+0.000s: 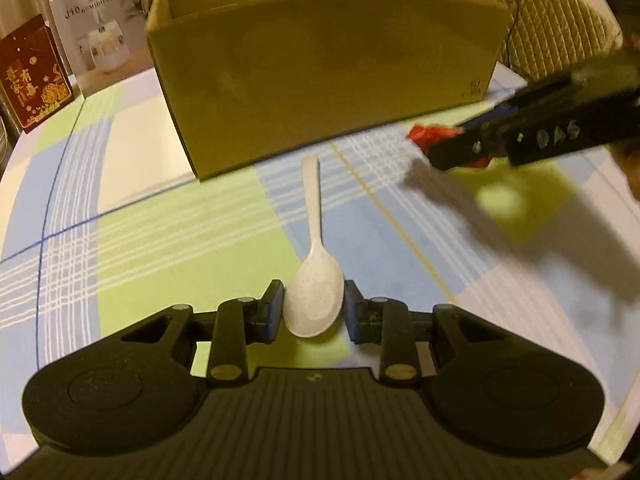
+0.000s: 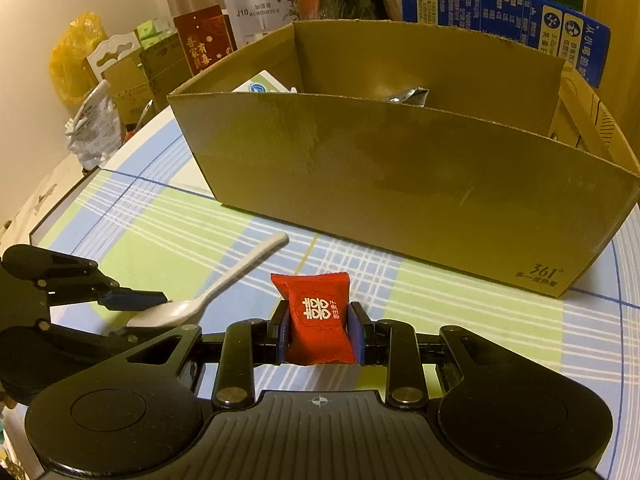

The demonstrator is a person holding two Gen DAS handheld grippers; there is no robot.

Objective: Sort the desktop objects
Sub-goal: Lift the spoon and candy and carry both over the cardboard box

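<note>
Partly sorted: items already in cardboard box (image 2: 400, 168); left gripper (image 1: 314, 308) clamping spoon (image 1: 314, 280), right gripper (image 2: 320, 332) pinching red packet (image 2: 316, 316) at lower centre, neither boxed.

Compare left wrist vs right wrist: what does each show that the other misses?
Left wrist only: the spoon bowl between the left gripper fingers, and a quilted chair behind.
Right wrist only: the cardboard box interior holding a silver packet, the white double-happiness print on the red candy packet in the right gripper, and a yellow bag.
Both: spoon, candy packet, box, plaid tablecloth, humidifier carton.
</note>
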